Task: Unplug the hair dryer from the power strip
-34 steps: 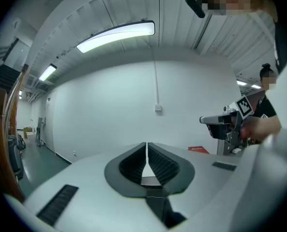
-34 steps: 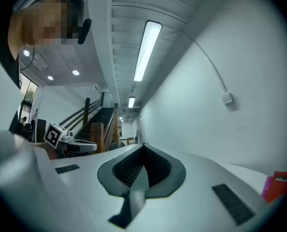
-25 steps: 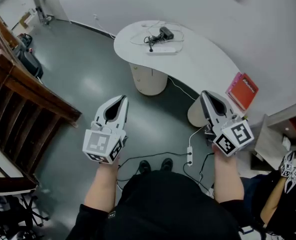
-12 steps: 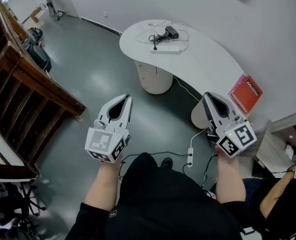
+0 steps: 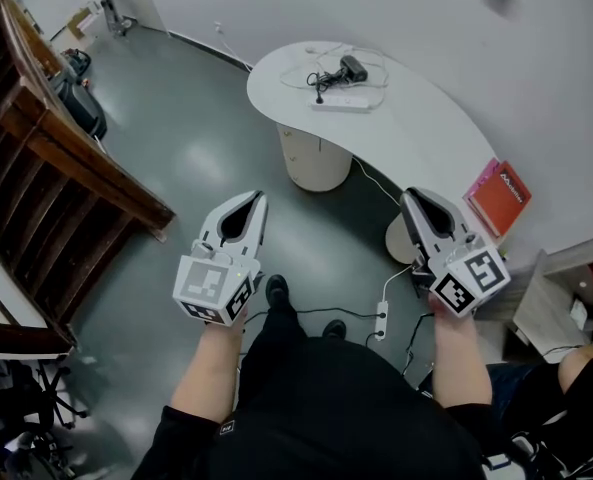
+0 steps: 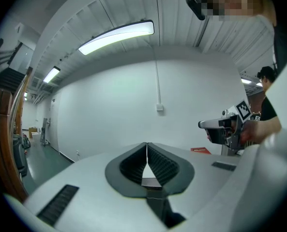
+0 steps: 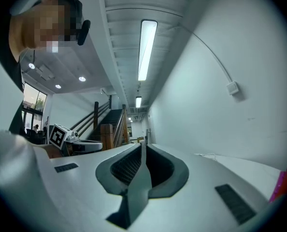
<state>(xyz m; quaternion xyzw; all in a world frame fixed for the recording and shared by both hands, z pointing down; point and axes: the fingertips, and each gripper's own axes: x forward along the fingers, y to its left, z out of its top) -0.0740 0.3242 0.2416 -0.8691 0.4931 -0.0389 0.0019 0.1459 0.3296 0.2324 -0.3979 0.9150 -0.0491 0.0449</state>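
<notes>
Far ahead in the head view, a black hair dryer (image 5: 353,68) lies on a white curved table (image 5: 426,138), its cord looping to a white power strip (image 5: 341,103) beside it. My left gripper (image 5: 253,200) is held over the floor at centre left, well short of the table, shut with nothing in it. My right gripper (image 5: 413,200) hangs at centre right near the table's near end, also shut and empty. In the left gripper view the left gripper (image 6: 146,146) has its jaws closed together; in the right gripper view the right gripper (image 7: 142,146) looks the same.
A wooden stair rail (image 5: 66,158) runs along the left. A second power strip (image 5: 380,318) with black cables lies on the floor by my feet. A red book (image 5: 501,196) leans at the wall, right. Another person's arm (image 5: 581,363) shows at the lower right.
The table with the dryer and strip has drifted right and slightly lower in the head view. One foot has stepped forward. Both grippers kept their places and stayed shut.
</notes>
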